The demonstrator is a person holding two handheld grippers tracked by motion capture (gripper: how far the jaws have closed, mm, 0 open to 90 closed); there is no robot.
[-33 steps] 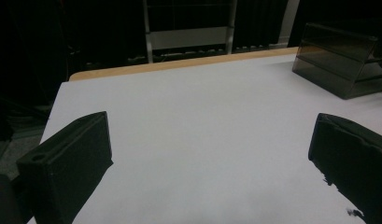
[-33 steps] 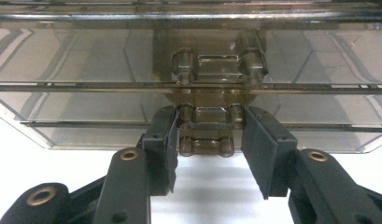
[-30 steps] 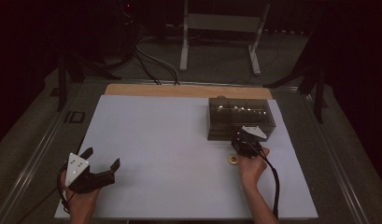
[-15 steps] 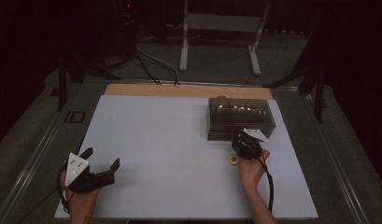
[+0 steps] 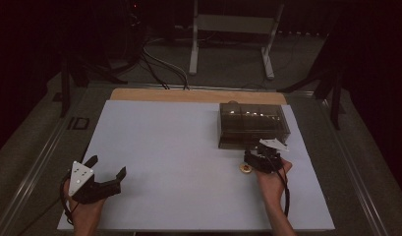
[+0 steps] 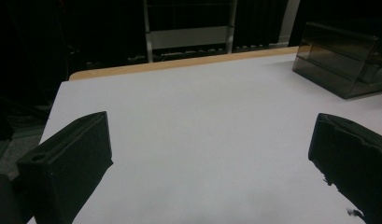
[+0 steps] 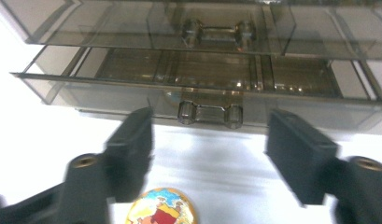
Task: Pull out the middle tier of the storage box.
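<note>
Drawer (image 7: 212,100) of the smoked clear plastic cabinet (image 5: 252,123), the lower 1 of 2, stands pulled a little way out toward the person, its moulded handle (image 7: 210,114) facing the right tongs (image 7: 212,154) in the right gripper view. The upper drawer (image 7: 216,23) above it sits further back, with a handle of the same shape. The right tongs have just been opening and now stand apart on either side of the lower handle, just short of it, with nothing between the jaws and no pad touching the drawer front. Below them, at the bottom edge of the right gripper view, a round disc (image 7: 160,207) with a colourful printed picture lies flat on the worktop (image 5: 179,147); in the high view the same disc (image 5: 245,168) rests just to the left of the right tongs (image 5: 260,160), close in front of the cabinet. The cabinet stands on the far right part of the white worktop, near its wooden back edge. Well apart, at the near left corner, the left tongs (image 5: 107,169) are held in the person's left hand (image 5: 85,211) just over the sheet, jaws spread wide and empty; the left gripper view looks across bare white surface toward the cabinet (image 6: 347,60) at its upper right.
</note>
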